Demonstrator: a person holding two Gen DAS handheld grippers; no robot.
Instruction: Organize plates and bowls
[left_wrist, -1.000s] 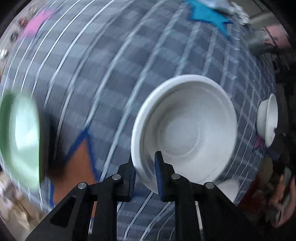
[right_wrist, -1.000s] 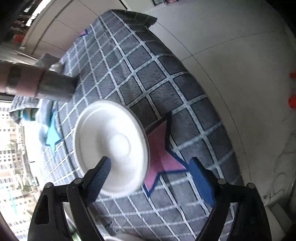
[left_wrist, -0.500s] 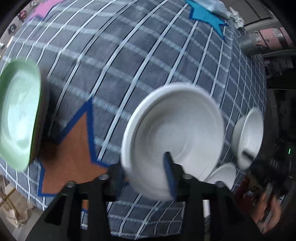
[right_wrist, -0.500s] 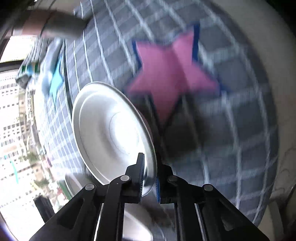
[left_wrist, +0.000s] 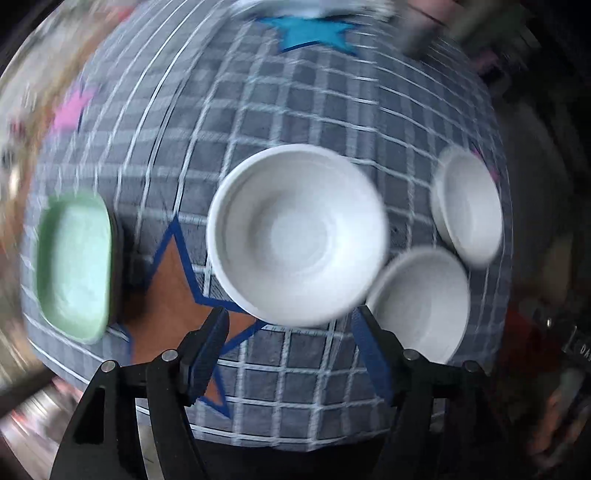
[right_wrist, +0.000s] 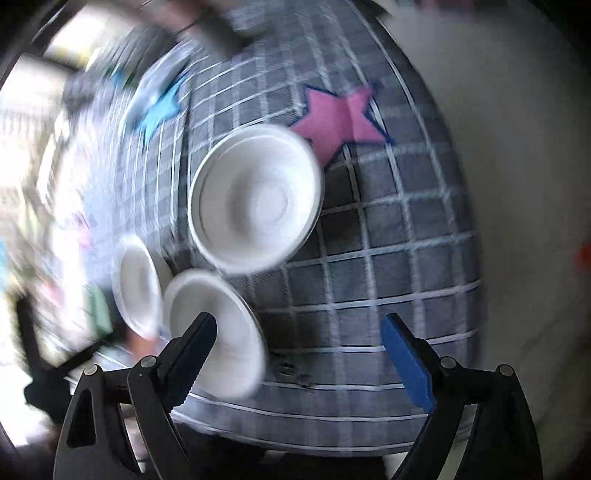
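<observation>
Three white bowls lie on the grey checked cloth. In the left wrist view the large one (left_wrist: 297, 232) is just beyond my open left gripper (left_wrist: 291, 350), with a second (left_wrist: 421, 302) at the right finger and a third (left_wrist: 467, 203) farther right. A green plate (left_wrist: 74, 266) lies at the left. In the right wrist view my right gripper (right_wrist: 299, 354) is open and empty; a large white bowl (right_wrist: 255, 197) lies ahead, and two more white bowls (right_wrist: 218, 332) (right_wrist: 136, 284) lie at the left finger. Both views are blurred.
The cloth (left_wrist: 306, 110) carries an orange star (left_wrist: 173, 291), a blue star (left_wrist: 310, 33) and a pink star (right_wrist: 338, 120). The table's near edge (left_wrist: 295, 439) runs just in front of the left fingers. Pale floor (right_wrist: 517, 184) lies to the right of the table.
Both grippers were shut on white bowls and have opened. The bowls now lie free on the cloth. Both cameras have pulled back toward the table's near edge.
</observation>
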